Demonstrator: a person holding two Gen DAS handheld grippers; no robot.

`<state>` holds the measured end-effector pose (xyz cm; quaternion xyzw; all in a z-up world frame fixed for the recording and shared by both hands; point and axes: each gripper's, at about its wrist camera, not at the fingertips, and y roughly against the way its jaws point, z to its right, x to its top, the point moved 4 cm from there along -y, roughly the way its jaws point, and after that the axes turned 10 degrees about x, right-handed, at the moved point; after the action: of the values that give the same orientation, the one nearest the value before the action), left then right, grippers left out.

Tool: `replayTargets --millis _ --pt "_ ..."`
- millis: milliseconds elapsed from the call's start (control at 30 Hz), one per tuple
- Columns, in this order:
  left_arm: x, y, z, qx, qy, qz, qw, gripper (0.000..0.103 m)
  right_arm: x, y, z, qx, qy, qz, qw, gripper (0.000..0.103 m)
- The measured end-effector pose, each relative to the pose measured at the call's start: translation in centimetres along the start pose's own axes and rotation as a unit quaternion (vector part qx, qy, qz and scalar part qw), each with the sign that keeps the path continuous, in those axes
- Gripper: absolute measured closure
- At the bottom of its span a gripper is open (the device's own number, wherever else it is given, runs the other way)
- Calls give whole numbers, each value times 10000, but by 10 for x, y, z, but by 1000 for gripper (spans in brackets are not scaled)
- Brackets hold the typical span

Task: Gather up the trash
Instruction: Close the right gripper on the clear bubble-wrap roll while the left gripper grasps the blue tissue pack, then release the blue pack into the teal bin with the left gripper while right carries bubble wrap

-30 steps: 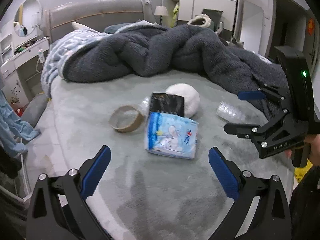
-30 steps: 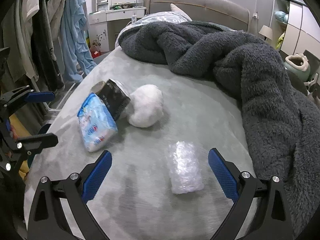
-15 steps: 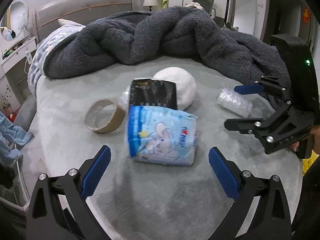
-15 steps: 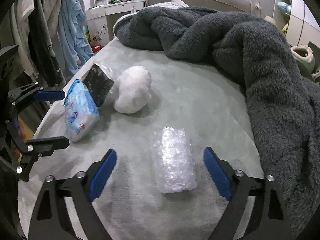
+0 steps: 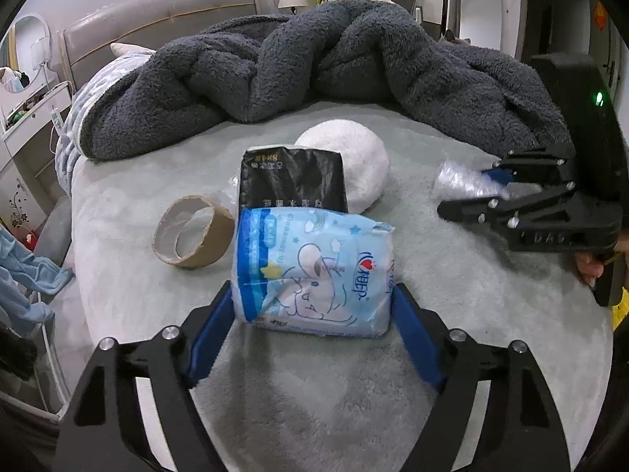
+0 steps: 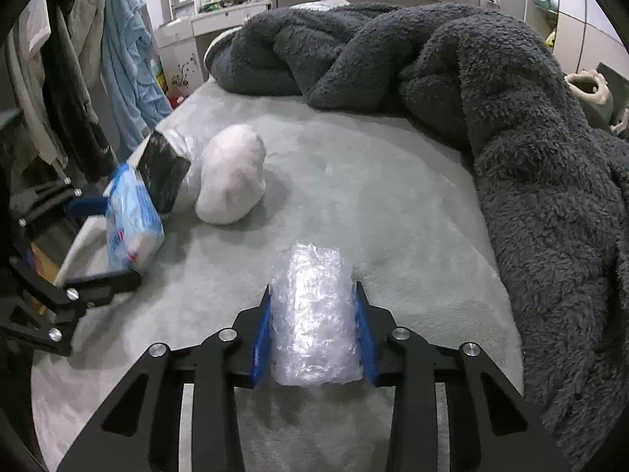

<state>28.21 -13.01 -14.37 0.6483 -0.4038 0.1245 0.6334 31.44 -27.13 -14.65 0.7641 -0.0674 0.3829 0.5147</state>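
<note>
A blue-and-white tissue pack [image 5: 314, 271] lies on the grey-green bed. My left gripper [image 5: 312, 289] is closing, and its blue pads touch the pack's two sides. A clear bubble-wrap bundle [image 6: 314, 322] sits between the pads of my right gripper [image 6: 313, 289], whose jaws are closing and press on both its flanks. In the left wrist view the right gripper [image 5: 468, 190] is on the bundle [image 5: 456, 181] at the right. Behind the tissue pack lie a black packet [image 5: 293, 181], a cardboard tape roll [image 5: 192, 232] and a white fluffy lump [image 5: 354, 161].
A dark grey fleece blanket [image 5: 314, 63] is heaped across the far side of the bed and runs down its right side [image 6: 550, 196]. Clothes [image 6: 122, 51] hang beyond the left edge, beside a white dresser [image 6: 212, 15]. Bare sheet [image 6: 373, 181] lies between the trash and the blanket.
Both grippers came forward and down onto the bed. The left jaws narrowed around the tissue pack, and the right jaws went from wide open to tight on the bubble wrap.
</note>
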Motion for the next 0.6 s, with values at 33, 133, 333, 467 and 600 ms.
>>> replayTargets --millis 33,133,333,467,600 --pt "0 -1 0 -3 -2 -19 10000 23 0 1 0 12 -15 11 10000 67" --pt "0 -1 0 -2 27 -36 10000 27 -1 5 0 23 -31 18 10000 67" --pt "4 10 -4 3 108 59 9999 27 3 20 -5 105 -118 153 9998 67" --pt "7 22 -8 21 138 156 9998 27 12 29 -15 188 -131 239 9995 68" --pt "9 34 -12 61 220 254 9994 27 21 37 -26 216 -106 328 9992 68"
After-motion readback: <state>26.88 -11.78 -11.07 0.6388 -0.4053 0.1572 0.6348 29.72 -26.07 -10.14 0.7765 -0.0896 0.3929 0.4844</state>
